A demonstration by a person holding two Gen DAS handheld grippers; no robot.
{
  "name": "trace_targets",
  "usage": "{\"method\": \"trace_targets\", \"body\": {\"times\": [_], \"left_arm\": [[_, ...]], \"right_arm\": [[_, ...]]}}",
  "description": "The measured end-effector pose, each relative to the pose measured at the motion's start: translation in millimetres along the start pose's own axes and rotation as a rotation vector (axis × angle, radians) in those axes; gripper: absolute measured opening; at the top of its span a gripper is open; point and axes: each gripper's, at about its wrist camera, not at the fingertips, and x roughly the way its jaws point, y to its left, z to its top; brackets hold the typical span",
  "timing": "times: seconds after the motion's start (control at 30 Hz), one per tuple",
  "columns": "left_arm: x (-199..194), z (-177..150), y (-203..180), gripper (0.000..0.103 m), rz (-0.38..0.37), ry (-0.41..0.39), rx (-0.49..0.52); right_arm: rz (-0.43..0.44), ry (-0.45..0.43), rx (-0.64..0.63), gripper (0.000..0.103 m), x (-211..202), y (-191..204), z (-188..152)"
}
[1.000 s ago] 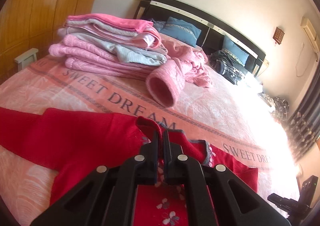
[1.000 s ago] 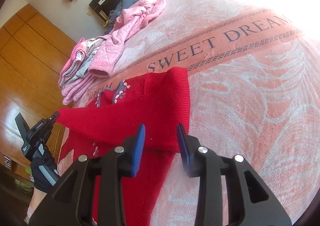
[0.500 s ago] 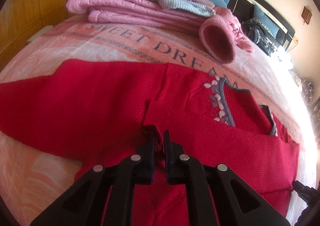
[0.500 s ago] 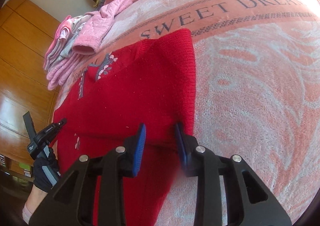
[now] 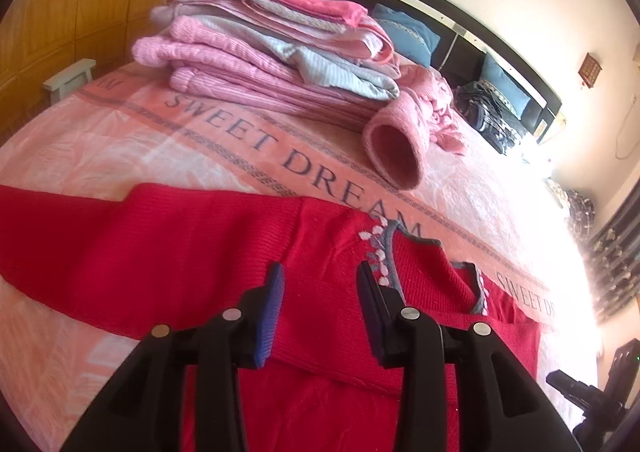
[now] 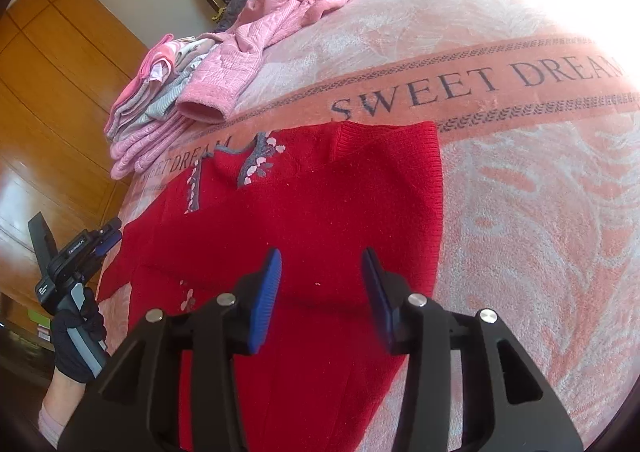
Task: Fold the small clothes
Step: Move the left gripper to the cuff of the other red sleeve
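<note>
both gripper (image 5: 320, 284) (image 6: 322, 272) jaws gape wide over the ribbed red knit sweater (image 6: 320, 211)

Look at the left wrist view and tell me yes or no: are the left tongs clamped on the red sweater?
No. The left tongs stand open above the red sweater, with cloth showing between the pads.

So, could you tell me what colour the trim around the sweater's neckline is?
Grey trim with pale pink flowers, clearest in the right wrist view.
</note>
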Motion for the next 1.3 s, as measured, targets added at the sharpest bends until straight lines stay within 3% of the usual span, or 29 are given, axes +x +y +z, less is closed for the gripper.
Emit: {"method": "trace_targets", "body": {"times": [0.2,0.37,0.7,0.9,1.03,1.2,1.3], "left_arm": [[50.9,-32.1,-1.3,0.038,0.043,0.169,0.047],[50.5,-42.2,-6.1,0.042,0.044,0.138,0.155],[50.2,-46.6,-8.8,0.048,0.032,0.12,0.189],[49.8,-47.4,-7.6,0.049,0.022,0.108,0.192],[38.9,-44.5,-0.2,0.048,0.022,0.083,0.129],[6.2,-23.9,29.8,0.048,0.035,0.029,0.042],[-14.8,-14.1,63.8,0.048,0.073,0.006,-0.003]], "right_arm": [[-0.068,0.075,0.045,0.042,30.7,-18.8,-12.3],[-0.073,0.067,0.008,0.043,32.2,-17.7,-15.7],[-0.082,0.039,-0.027,0.044,35.1,-16.2,-20.7],[-0.133,0.008,-0.1,0.047,39.3,-6.3,-27.1],[-0.183,0.014,-0.121,0.052,37.4,6.1,-25.6],[-0.091,0.019,-0.147,0.056,17.4,43.9,-31.2],[-0.013,0.066,-0.161,0.062,19.5,74.5,-35.6]]}}
